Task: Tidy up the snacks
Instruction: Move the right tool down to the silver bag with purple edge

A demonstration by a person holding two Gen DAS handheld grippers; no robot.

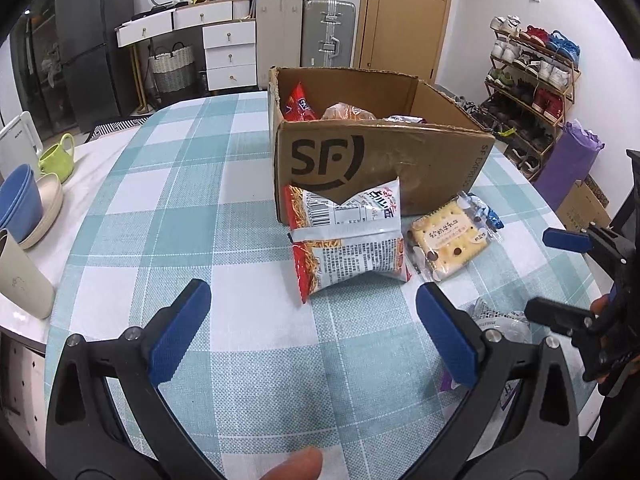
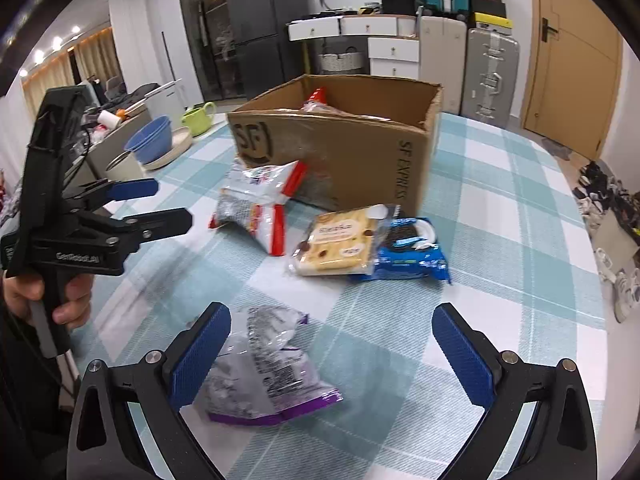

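The right tool (image 2: 326,352) hangs over the near edge of the bench (image 2: 500,208) with its blue pads spread wide and nothing between them. Just ahead of it, lying partly inside the gap and close against the left pad, is a crumpled purple-and-clear snack bag (image 2: 264,368); its long axis runs from the tool's near left toward the far middle, roughly along the fingers and not across them. Judged from that, this bag is the natural next pick for the right hand, and the jaws would need a small shift left, or a turn, to straddle it squarely.

The left tool (image 1: 312,328) is likewise spread and empty, hovering above bare checked cloth. Straight ahead of it, well apart from the pads, a red-and-white noodle snack packet (image 1: 348,240) leans against the front wall of the SF cardboard box (image 1: 384,160), its long side lying across the tool's line of reach. Just to the right of that packet lies a cracker pack (image 1: 448,240), and beyond it, seen best from the right wrist view, a blue cookie pack (image 2: 412,252) touching it.

The box already holds several snacks, so the sorting looks partly done, with four packs left on the cloth.
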